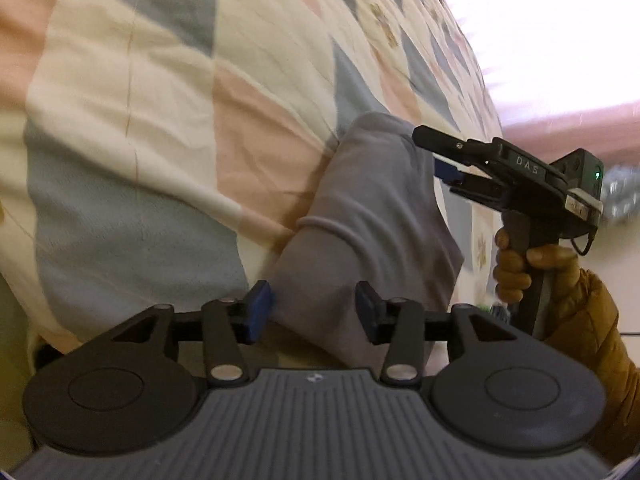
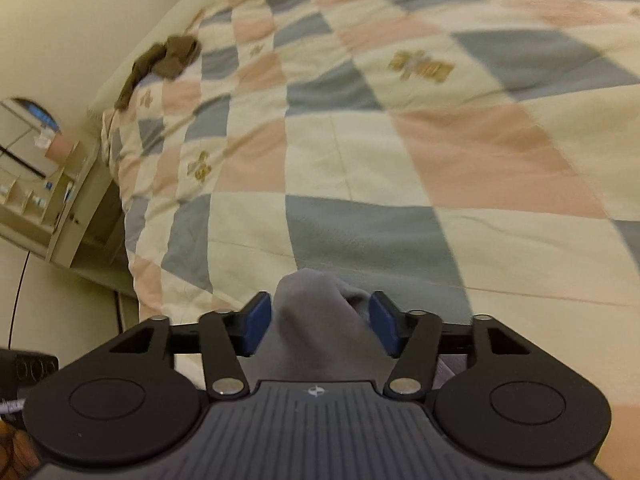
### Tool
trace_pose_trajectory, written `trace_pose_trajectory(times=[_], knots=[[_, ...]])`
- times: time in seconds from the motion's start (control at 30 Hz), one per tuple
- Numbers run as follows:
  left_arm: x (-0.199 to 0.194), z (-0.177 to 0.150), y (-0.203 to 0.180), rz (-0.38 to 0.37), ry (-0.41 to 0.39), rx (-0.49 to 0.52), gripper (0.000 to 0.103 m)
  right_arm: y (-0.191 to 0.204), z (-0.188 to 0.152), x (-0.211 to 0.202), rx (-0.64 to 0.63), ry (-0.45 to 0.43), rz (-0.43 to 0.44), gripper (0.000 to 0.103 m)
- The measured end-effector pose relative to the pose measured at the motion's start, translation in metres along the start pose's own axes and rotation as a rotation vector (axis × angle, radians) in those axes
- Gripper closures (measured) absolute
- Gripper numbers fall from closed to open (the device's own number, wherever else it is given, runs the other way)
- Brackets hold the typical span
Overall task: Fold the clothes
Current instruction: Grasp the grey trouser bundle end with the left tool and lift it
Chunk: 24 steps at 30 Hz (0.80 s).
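Observation:
A grey garment [image 1: 360, 216] lies bunched on a checked quilt [image 1: 160, 100] of cream, pink and blue-grey squares. My left gripper [image 1: 310, 312] is open, with its blue pads [image 1: 260, 308] on either side of the garment's near end. My right gripper [image 1: 444, 160] shows in the left wrist view at the garment's far right edge. In the right wrist view the right gripper [image 2: 320, 324] is open and a fold of the grey garment [image 2: 316, 320] stands between its blue pads [image 2: 384, 324]. I cannot tell whether the pads touch the cloth.
A brown garment [image 2: 164, 64] lies crumpled at the quilt's far left edge. A wooden shelf unit [image 2: 52, 200] stands beside the bed at the left. The quilt [image 2: 400, 140] spreads wide beyond the gripper. A hand in a mustard sleeve [image 1: 580, 320] holds the right gripper.

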<state>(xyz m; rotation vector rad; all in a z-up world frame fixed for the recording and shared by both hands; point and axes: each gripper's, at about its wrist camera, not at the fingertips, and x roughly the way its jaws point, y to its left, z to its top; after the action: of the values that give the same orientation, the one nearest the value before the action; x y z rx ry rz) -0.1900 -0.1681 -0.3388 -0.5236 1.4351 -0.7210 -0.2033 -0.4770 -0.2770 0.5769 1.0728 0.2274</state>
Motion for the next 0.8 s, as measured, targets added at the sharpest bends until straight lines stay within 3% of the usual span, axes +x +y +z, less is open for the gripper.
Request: trace_pose_trajectory(times=[0.1,0.13,0.2,0.23,0.37,0.47,0.57,0.63,0.67,0.73,0.8], knots=[[0.006,-0.002,0.004,-0.016,-0.018,-0.004,0.066,0.006,0.004,0.015,-0.047,0.054,0.002,0.047],[0.009,-0.004,0.002,-0.017,-0.014,0.012,0.072,0.008,0.006,0.020,-0.068,0.068,-0.002,0.068],[0.010,-0.007,-0.002,-0.014,-0.018,0.044,0.078,0.009,0.012,0.032,-0.128,0.087,-0.018,0.088],[0.008,-0.008,-0.005,-0.009,-0.028,0.060,0.084,0.012,0.010,0.032,-0.168,0.078,-0.046,0.091],[0.006,-0.011,-0.014,0.001,-0.063,0.120,0.088,0.006,0.007,0.026,-0.177,0.021,-0.136,0.094],[0.013,-0.015,-0.013,0.059,-0.041,0.147,0.088,-0.016,0.001,0.031,-0.086,0.032,-0.151,0.094],[0.003,-0.018,-0.013,0.039,-0.042,0.120,0.085,-0.019,0.004,0.036,-0.045,0.070,-0.118,0.083],[-0.007,-0.020,-0.012,0.020,-0.050,0.101,0.080,-0.011,0.018,0.030,-0.050,0.079,-0.096,0.057],[-0.009,-0.021,-0.010,0.011,-0.054,0.083,0.076,-0.005,0.026,0.027,-0.072,0.073,-0.086,0.053],[-0.009,-0.023,-0.001,0.001,-0.058,0.038,0.073,0.006,0.041,0.022,-0.117,0.062,-0.066,0.034],[-0.001,-0.025,0.004,-0.012,-0.054,0.006,0.073,0.016,0.053,0.030,-0.158,0.098,-0.060,0.033]])
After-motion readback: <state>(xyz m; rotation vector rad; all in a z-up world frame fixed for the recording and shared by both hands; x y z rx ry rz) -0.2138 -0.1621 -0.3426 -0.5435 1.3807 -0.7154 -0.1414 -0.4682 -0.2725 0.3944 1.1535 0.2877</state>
